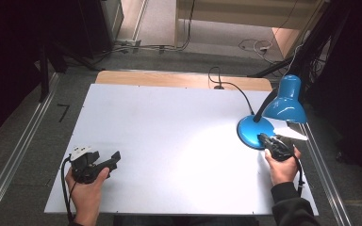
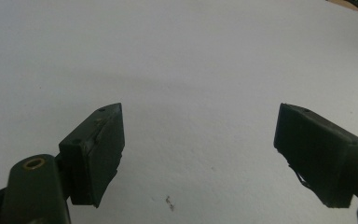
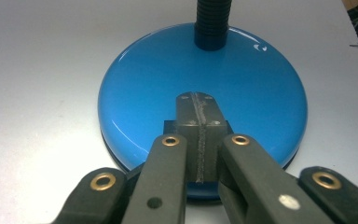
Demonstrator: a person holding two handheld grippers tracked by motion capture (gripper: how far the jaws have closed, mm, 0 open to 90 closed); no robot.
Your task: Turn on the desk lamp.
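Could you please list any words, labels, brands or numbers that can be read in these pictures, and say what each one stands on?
None can be read: the blue desk lamp, its base, the white table top, the left gripper and the right gripper bear no legible text.

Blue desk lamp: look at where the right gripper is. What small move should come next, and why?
Probably press the shut right gripper straight down on the lamp's base. Its closed jaws sit over the near part of the blue disc, where a switch may lie, though none is visible. The table beneath the shade looks lit. The left gripper hangs open, apart.
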